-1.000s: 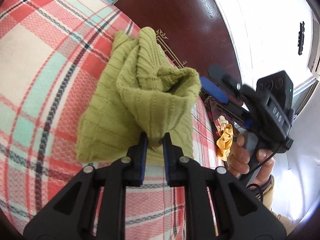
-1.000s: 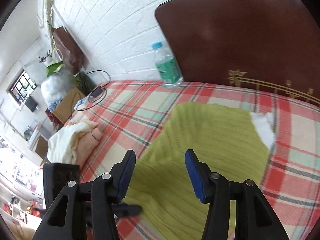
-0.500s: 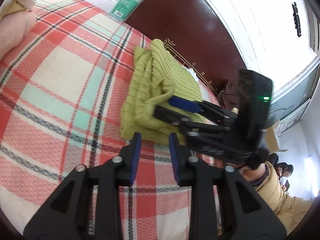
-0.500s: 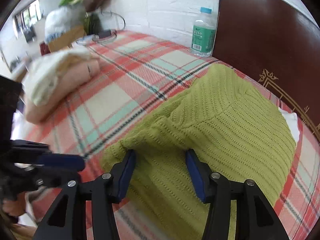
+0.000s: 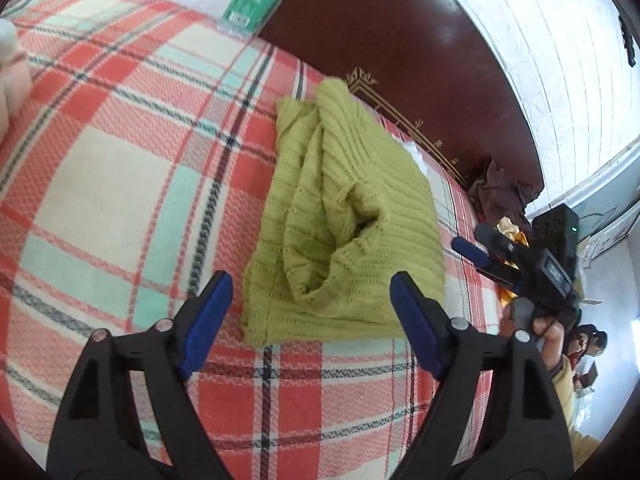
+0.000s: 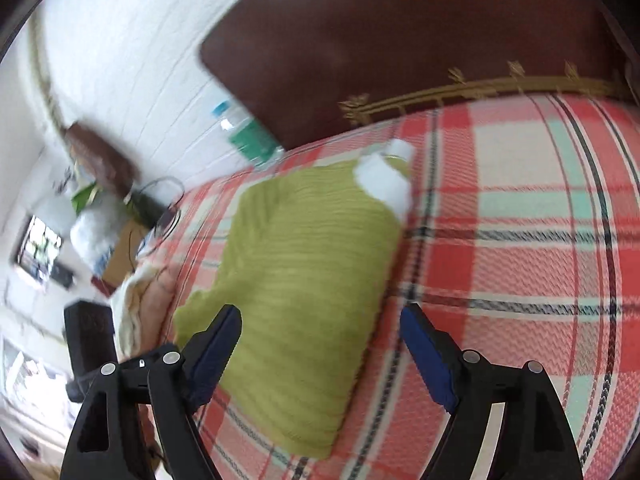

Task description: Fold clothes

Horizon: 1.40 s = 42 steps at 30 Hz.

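A green knit sweater (image 5: 344,216) lies folded on the red plaid bed cover (image 5: 120,184), with a loose rumpled fold on top near its front edge. My left gripper (image 5: 312,320) is open and empty, just short of the sweater's near edge. My right gripper (image 6: 320,344) is open and empty above the sweater (image 6: 304,272), which shows a white label (image 6: 384,176) at its far end. The right gripper also shows in the left wrist view (image 5: 476,244), held by a hand at the right edge of the bed.
A dark wooden headboard (image 5: 400,48) stands behind the bed. A water bottle with a green label (image 6: 248,140) stands by the wall. Folded pale clothes (image 6: 140,292) lie at the bed's left side. Clutter and a bag (image 6: 100,156) sit beyond.
My left gripper let go of the sweater, pulled back and opened wide. The sweater dropped flat onto the bed. My right gripper pressed onto it, then drew back off to the side.
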Tool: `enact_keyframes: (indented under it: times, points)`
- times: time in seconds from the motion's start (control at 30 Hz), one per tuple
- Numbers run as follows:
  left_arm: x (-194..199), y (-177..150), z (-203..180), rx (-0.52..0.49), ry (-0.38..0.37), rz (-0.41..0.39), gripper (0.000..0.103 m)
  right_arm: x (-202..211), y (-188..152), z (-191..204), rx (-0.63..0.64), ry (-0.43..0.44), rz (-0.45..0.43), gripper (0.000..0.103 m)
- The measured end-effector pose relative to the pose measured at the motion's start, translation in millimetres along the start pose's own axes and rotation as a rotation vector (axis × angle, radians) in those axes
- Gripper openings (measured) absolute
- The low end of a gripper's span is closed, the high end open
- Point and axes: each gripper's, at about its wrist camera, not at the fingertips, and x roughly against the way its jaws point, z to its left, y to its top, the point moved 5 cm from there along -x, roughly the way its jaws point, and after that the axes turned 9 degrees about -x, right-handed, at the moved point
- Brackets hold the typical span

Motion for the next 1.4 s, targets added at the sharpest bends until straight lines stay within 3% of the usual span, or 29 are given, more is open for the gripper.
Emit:
enact_keyframes:
  times: [0.17,0.33,0.37,0.43,0.47,0.5,0.57,0.67,0.87,1.07,1.23,1.4]
  points:
    - [-14,-6,-3,0.009,-0.025,0.062,0.083,-26,18,-16,-0.077,0.031,0.011,0.084]
    - [-18,-6,-8,-0.009,-0.056,0.074,0.084,-61,26,-4,-0.055,0.065,0.035,0.084]
    - [-18,-6,-9,-0.012,-0.064,0.077,0.082,-68,27,0,-0.043,0.073,0.038,0.083]
    - [-21,-6,-11,-0.024,-0.076,0.088,0.064,-80,28,6,-0.025,0.085,0.046,0.083]
    - [-24,-7,-12,-0.027,-0.082,0.103,0.046,-81,28,5,-0.029,0.086,0.051,0.077]
    - [-27,-7,-10,-0.018,-0.089,0.114,0.037,-83,28,4,-0.033,0.086,0.056,0.072]
    - [-29,-8,-7,0.007,-0.107,0.125,0.029,-86,28,3,-0.041,0.086,0.067,0.035]
    - [-20,-6,-6,0.038,-0.149,0.114,0.023,-88,29,2,-0.054,0.090,0.081,0.030]
    - [32,8,-18,0.022,-0.213,0.040,0.021,-58,35,41,-0.064,0.188,0.063,0.026]
    - [157,33,-12,-0.049,-0.203,-0.121,0.021,-32,36,144,0.014,0.358,0.032,0.026]
    - [264,42,25,-0.043,-0.084,-0.260,0.022,-45,23,249,0.079,0.516,0.042,0.026]
    - [350,30,87,0.018,0.097,-0.359,0.022,-103,-19,345,0.116,0.633,0.137,0.026]
